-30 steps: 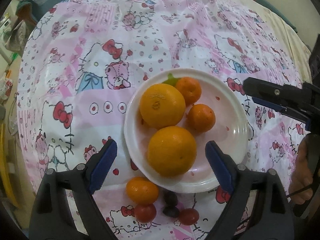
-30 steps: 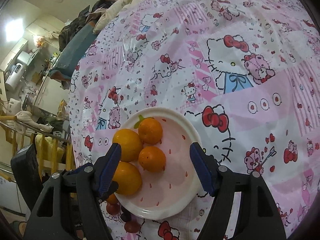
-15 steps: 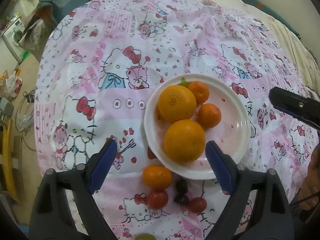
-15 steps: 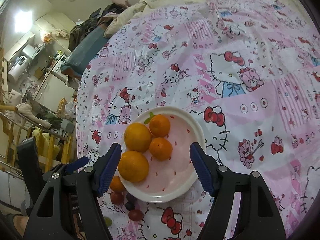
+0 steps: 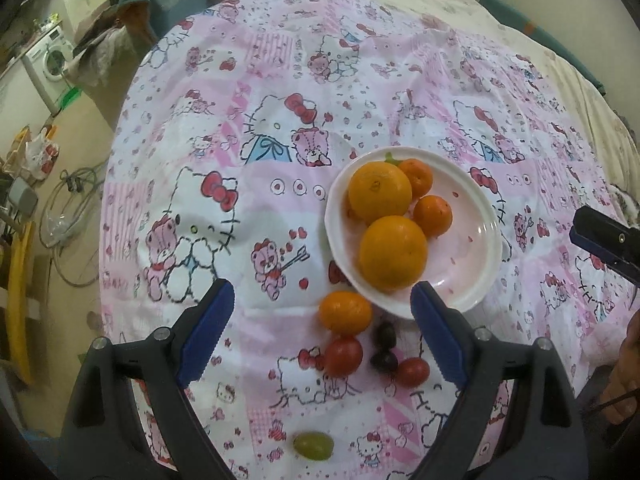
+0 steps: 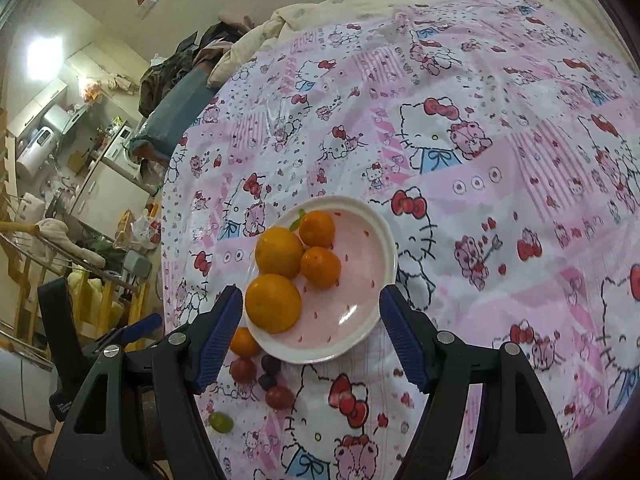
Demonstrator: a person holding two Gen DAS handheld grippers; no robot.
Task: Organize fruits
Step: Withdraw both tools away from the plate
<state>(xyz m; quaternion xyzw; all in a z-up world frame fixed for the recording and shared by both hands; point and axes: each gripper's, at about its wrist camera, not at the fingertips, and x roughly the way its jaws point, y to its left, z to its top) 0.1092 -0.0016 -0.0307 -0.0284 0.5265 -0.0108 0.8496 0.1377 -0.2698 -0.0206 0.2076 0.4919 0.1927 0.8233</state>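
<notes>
A white plate (image 5: 476,272) (image 6: 360,320) holds two big oranges (image 5: 393,254) (image 6: 273,303) and two small mandarins (image 5: 433,216) (image 6: 321,267). On the cloth in front of the plate lie a mandarin (image 5: 345,312) (image 6: 243,342), two red tomatoes (image 5: 343,356), two dark grapes (image 5: 384,360) and a green grape (image 5: 313,445) (image 6: 221,422). My left gripper (image 5: 322,336) is open and empty, above the loose fruit. My right gripper (image 6: 311,336) is open and empty, above the plate's near rim.
A pink cartoon-print cloth (image 5: 280,80) covers the round table. The table edge drops to the floor at the left (image 5: 108,184). A washing machine (image 5: 50,60) and clutter stand beyond. The right gripper's finger shows at the right edge (image 5: 600,236).
Both grippers have pulled back and up from the plate, so the plate looks smaller. The loose fruit and the green grape have come into view. Nothing was picked up.
</notes>
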